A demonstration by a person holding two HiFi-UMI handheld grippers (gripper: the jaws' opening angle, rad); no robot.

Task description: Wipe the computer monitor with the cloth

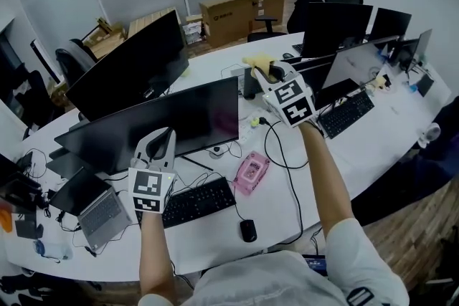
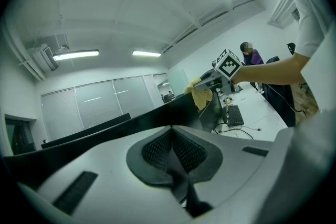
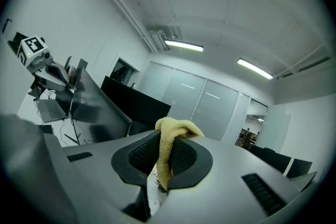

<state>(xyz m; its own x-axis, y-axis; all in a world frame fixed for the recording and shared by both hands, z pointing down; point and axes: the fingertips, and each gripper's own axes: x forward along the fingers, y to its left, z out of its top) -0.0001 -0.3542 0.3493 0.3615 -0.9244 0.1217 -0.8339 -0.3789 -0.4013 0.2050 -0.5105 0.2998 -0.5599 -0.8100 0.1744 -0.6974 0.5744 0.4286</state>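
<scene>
The right tool [image 3: 165, 153] is clamped shut on a fold of the yellow cloth [image 3: 171, 131] and held at the top right corner of the monitor [image 1: 179, 118], probably to begin a pass across the screen. The left tool [image 2: 172, 152], jaws pressed together on nothing, waits near the screen's lower left, apparently kept clear. No writing is legible: print on the 2 cardboard boxes [image 1: 240, 9] beyond the table [image 1: 358, 147] is too small.

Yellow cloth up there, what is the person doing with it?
A person is getting ready to wipe a computer monitor. The right gripper is shut on the yellow cloth and holds it up by the screen's top right corner. The left gripper is shut with nothing in it, low in front of the screen.
</scene>
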